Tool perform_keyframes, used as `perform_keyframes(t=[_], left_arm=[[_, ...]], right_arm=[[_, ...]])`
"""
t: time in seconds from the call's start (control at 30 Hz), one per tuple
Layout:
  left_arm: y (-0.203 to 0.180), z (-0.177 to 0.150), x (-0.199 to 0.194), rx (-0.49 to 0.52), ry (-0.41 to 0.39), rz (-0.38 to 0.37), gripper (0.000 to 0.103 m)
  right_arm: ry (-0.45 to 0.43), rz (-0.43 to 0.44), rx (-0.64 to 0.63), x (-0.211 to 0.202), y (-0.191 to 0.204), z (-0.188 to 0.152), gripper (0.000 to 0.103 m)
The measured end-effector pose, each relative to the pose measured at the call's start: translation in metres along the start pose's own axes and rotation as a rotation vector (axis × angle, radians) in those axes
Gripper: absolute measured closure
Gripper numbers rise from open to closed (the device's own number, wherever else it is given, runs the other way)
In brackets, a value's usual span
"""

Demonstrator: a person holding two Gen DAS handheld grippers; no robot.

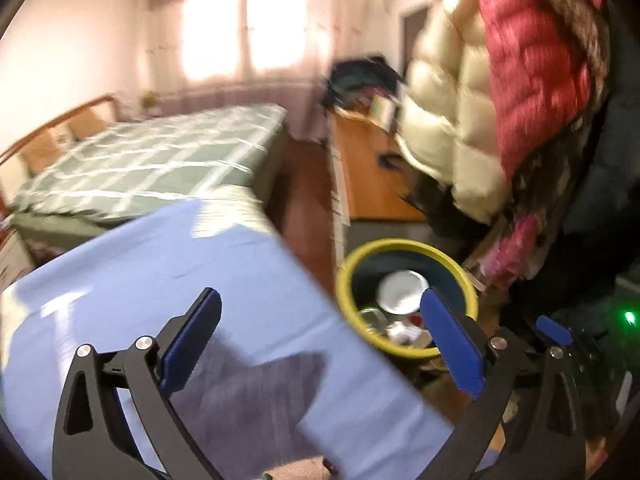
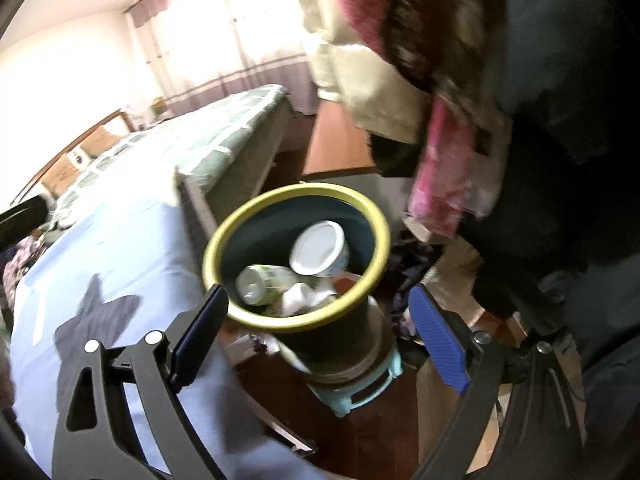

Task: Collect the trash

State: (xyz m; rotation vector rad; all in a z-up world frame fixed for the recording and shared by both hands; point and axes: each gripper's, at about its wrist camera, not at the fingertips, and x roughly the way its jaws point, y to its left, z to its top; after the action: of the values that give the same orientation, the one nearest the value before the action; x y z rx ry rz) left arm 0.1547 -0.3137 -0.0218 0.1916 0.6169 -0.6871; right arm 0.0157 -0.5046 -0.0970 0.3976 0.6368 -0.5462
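A dark trash bin with a yellow rim stands right of the blue-covered table. In the right wrist view the bin's rim is close below. Inside lie a white cup, a green and white can and crumpled paper. The white cup also shows in the left wrist view. My left gripper is open and empty over the table's corner, its right finger in front of the bin. My right gripper is open and empty above the bin's near rim.
The blue cloth table fills the lower left. A bed with a green checked cover lies behind it. Cream and red padded coats hang at the right above a wooden desk. The bin rests on a pale blue stool.
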Motion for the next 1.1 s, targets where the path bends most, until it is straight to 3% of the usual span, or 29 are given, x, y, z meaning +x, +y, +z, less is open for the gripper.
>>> perform_keyframes(t=[0.4,0.53,0.67,1.1], left_arm=[[0.117,-0.11,-0.172,-0.25,-0.114,0.359,0.005],[0.14,-0.142,-0.205,-0.329,-0.141,0.418,0.005],[0.15,-0.156,-0.218,-0.339,-0.149,0.485,0.005],[0.151,-0.157,-0.211,-0.352,-0.139,0.474,0.005]], right_arm=[[-0.104,0.118,-0.173,-0.064,0.064,-0.002,0.012],[-0.125,0.143,-0.214,-0.076,0.082,-0.007,0.012],[-0.125,0.158,-0.243,-0.08,0.094,-0.012,0.012],[-0.126,0.166,-0.264,-0.085,0.103,-0.016,0.012]])
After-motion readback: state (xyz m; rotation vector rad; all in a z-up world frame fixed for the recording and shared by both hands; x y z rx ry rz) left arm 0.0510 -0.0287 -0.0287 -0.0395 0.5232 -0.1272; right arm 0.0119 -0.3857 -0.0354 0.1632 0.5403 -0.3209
